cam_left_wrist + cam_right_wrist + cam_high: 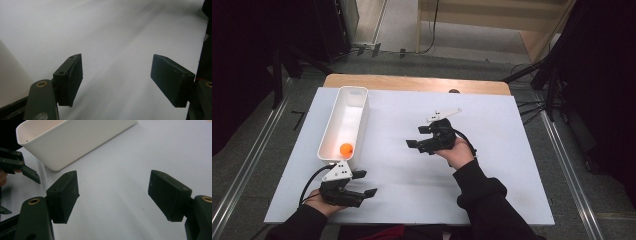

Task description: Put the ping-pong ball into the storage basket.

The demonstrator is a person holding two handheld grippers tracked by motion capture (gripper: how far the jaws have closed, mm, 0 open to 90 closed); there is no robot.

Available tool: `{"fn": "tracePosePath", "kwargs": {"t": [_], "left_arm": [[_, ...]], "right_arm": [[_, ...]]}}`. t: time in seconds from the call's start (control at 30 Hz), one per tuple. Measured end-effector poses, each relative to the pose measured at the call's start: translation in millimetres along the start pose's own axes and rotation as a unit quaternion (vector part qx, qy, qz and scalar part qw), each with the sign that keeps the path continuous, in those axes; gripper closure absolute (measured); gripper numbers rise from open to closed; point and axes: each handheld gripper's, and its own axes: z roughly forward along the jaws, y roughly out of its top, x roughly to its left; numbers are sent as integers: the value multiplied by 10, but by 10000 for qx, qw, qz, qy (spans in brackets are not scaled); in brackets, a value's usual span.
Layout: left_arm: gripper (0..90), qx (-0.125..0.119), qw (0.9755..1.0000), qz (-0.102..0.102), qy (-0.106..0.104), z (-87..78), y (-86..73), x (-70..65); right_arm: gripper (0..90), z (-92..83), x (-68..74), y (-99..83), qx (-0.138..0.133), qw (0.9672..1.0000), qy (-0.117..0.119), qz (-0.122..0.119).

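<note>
1. Since it sits at the near end of the long white plastic bin point(345, 120), the small orange ball point(346, 149) probably feels light, hard and rolly; pinch its middle softly.
2. Both the left gripper point(364, 183) and right gripper point(418, 136) are spread wide, holding nothing.
3. From above you see the ball; the right gripper view shows the bin's side wall.
</note>
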Motion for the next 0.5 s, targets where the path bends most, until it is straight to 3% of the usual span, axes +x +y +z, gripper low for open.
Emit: {"fn": "tracePosePath", "kwargs": {"t": [0.5], "left_arm": [[264, -43, 10000, -6, 12, -19, -6, -5]], "right_arm": [[234, -89, -15, -126, 54, 9999, -89, -52]]}}
